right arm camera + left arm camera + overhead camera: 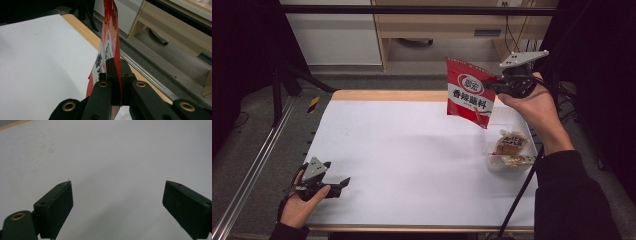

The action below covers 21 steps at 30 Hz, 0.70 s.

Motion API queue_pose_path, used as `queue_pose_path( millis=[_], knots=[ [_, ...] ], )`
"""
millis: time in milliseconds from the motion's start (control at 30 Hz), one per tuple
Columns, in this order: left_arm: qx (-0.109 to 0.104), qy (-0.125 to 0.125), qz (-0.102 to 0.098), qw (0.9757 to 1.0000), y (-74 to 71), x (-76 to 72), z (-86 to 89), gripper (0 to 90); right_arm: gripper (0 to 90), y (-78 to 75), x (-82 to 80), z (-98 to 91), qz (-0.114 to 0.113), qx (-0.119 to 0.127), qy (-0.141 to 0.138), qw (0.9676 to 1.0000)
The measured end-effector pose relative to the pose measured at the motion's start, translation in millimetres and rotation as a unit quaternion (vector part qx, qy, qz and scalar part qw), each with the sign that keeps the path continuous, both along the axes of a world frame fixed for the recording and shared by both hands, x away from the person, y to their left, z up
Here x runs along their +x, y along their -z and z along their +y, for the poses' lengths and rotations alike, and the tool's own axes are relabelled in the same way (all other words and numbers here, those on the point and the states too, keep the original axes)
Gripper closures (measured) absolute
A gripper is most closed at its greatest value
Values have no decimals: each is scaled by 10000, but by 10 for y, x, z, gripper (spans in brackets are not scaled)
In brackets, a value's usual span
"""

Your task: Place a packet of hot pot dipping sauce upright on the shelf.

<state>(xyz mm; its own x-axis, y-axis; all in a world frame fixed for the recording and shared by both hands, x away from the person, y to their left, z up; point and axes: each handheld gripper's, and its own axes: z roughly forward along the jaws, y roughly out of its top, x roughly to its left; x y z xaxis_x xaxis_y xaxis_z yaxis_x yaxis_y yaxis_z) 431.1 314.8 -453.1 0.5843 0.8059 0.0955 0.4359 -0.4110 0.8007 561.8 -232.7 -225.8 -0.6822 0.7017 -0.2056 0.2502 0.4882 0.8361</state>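
Red-and-white flat plastic seasoning pouch with printed characters [468,93] is hanging in the air over the far right of the table, around 1 o'clock in the high view, its top edge tipped toward the back.

Going left to right: down at about 7 o'clock the left gripper [343,183] sits low at the near-left edge of the white table sheet [402,160], held in the person's left hand [302,202]. Its jaws stand wide apart with nothing between them, and the left gripper view just has bare white sheet past the two black pads [58,205].

Then the pouch, pinched at its right edge by the right gripper [490,85], jaws squeezed together on it. In the right gripper view the pouch [108,47] runs edge-on straight up from between the closed jaws. The right hand [532,107] holds that gripper up at 1 to 2 o'clock.

Below the pouch, at roughly 3 o'clock, a clear plastic tray [490,161] sits on the sheet's right edge with a couple of wrapped snack packets [511,144] in it, well apart from the pouch.
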Motion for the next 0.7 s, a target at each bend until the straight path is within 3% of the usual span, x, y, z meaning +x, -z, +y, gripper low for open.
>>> queue_pose_path(
  millis=[200,700],
  knots=[
    [-24,-92,-96,9999,-21,-8,11,104,896,70,30,-138,2,16,212,9998],
    [-4,-151,-58,9999,-13,5,27,110,896,255,48,-641,-37,332,690,9971]
  ],
)
